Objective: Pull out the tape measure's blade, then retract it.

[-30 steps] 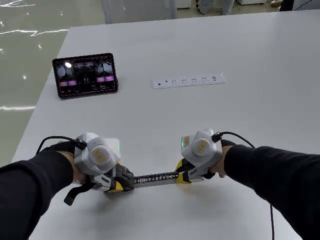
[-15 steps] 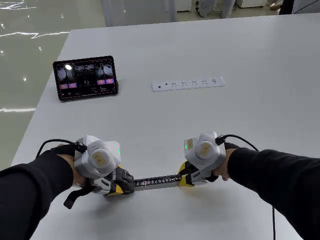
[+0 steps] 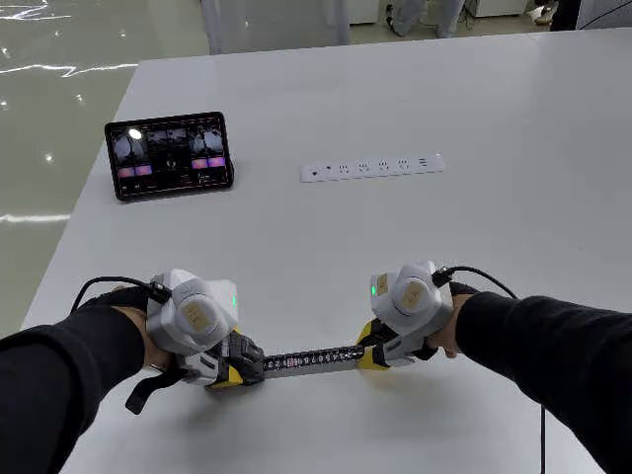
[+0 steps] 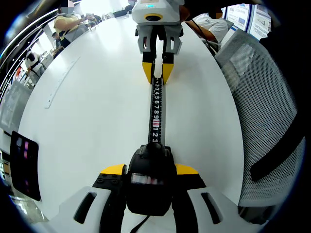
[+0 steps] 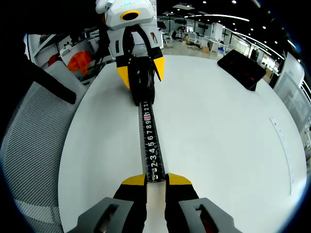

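Head view looks down on the table [image 3: 395, 99]; both gripper views face each other low along the blade [image 4: 155, 109].

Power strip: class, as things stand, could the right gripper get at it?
Probably not yet. The table up to the power strip is bare, but the right gripper is shut on the blade, tied to the case in the left gripper.

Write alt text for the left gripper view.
The left gripper clamps a black tape measure case on a white table. Its numbered blade stretches straight ahead to the right gripper, which pinches the blade's tip.
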The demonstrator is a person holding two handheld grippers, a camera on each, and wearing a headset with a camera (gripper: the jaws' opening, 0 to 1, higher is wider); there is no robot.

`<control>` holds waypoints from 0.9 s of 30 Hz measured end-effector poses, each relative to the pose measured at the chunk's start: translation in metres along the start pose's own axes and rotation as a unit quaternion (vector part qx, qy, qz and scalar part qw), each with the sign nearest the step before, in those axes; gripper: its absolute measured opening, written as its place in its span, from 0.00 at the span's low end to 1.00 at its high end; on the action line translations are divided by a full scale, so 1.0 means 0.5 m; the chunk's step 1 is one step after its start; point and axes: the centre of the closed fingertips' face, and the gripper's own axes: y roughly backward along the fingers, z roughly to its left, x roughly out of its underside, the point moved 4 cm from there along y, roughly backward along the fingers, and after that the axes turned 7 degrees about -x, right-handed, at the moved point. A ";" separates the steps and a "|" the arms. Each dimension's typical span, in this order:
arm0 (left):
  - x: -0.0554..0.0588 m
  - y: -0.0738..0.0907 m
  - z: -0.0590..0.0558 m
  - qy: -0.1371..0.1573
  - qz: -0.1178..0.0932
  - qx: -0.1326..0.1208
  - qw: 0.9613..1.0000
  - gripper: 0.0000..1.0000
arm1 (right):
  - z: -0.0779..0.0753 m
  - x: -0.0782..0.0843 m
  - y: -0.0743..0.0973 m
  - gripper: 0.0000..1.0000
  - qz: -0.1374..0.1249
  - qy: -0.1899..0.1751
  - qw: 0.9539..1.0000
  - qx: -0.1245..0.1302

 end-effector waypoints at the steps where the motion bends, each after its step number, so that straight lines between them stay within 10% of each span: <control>1: 0.000 0.000 0.000 0.000 0.000 0.000 1.000 0.31 | 0.000 0.001 0.001 0.09 0.000 0.000 1.000 0.000; 27: 0.000 0.000 -0.001 0.000 0.000 -0.001 1.000 0.31 | 0.002 0.017 0.016 0.09 0.004 -0.006 1.000 0.002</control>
